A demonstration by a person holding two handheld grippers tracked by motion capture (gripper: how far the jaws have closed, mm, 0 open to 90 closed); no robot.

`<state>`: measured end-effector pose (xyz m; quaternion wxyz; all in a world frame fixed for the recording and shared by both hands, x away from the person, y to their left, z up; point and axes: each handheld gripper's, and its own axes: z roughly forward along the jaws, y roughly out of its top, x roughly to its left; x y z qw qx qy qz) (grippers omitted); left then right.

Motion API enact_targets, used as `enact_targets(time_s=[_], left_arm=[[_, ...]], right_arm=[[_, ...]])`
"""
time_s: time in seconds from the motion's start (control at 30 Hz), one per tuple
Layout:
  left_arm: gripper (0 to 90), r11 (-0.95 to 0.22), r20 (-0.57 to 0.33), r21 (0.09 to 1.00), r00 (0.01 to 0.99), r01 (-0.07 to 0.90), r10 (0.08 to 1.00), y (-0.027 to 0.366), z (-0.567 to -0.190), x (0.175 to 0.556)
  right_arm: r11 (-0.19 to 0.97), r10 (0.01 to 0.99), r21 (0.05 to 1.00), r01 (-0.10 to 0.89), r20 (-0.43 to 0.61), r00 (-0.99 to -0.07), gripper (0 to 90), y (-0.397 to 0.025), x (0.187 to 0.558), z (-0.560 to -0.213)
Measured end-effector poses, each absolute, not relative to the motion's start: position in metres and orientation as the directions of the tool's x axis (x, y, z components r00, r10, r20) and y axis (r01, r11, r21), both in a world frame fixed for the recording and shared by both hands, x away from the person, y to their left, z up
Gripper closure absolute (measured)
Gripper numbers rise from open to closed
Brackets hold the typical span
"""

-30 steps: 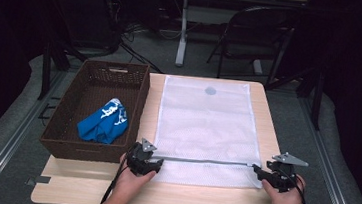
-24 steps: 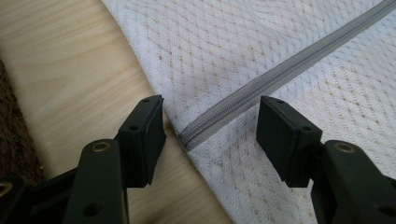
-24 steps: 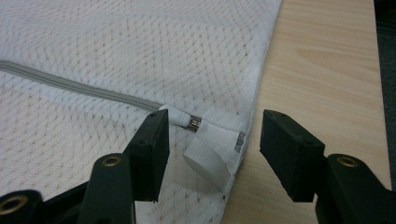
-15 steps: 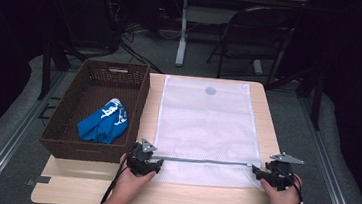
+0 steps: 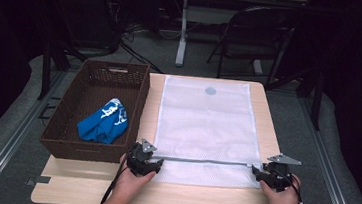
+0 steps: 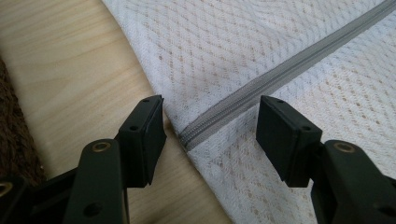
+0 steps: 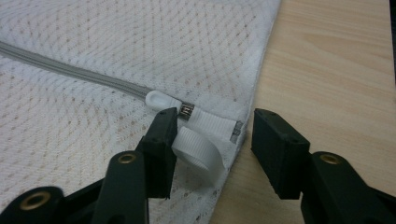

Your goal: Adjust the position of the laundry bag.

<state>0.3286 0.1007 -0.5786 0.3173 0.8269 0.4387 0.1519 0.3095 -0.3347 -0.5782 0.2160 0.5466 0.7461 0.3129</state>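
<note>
High view: the mesh laundry bag lies flat on the table, beside the wicker basket.

Left gripper view: the left gripper, jaws wide, straddles the zipper end.

Right gripper view: the right gripper, jaws wide, brackets the white pull tab.

A white mesh bag is spread flat on the bench, its long side running away from the near edge. A grey round patch is seen near its far edge. A grey zip is closed across the bag near its near edge. At the zip's right end, a white looped pull tab is laid on the mesh.
</note>
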Motion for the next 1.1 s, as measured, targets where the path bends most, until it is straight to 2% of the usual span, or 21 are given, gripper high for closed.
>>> enact_targets(time_s=[0.27, 0.57, 0.73, 0.9, 1.1], left_arm=[[50.5, -0.426, -0.022, 0.664, 0.585, 0.614, 0.810, 0.0996, -0.5781, 0.3272], [68.8, -0.437, -0.016, 0.677, 0.605, 0.593, 0.796, 0.0967, -0.5786, 0.3270], [77.3, -0.439, -0.022, 0.681, 0.616, 0.586, 0.788, 0.0959, -0.5787, 0.3287], [81.1, -0.444, -0.019, 0.681, 0.620, 0.583, 0.784, 0.0959, -0.5780, 0.3292], [81.5, -0.436, -0.024, 0.688, 0.618, 0.581, 0.786, 0.0970, -0.5737, 0.3295]], right_arm=[[0.207, 0.951, 0.698, 0.685, 0.022, -0.309, 59.7, -0.3334, 0.3084, -0.5771], [0.201, 0.954, 0.699, 0.686, 0.020, -0.300, 69.8, -0.3319, 0.3076, -0.5767], [0.208, 0.955, 0.695, 0.688, 0.008, -0.297, 78.4, -0.3296, 0.3071, -0.5756], [0.208, 0.957, 0.696, 0.687, -0.002, -0.289, 83.2, -0.3280, 0.3072, -0.5744], [0.184, 0.958, 0.725, 0.663, 0.019, -0.286, 83.5, -0.3289, 0.3053, -0.5680]])
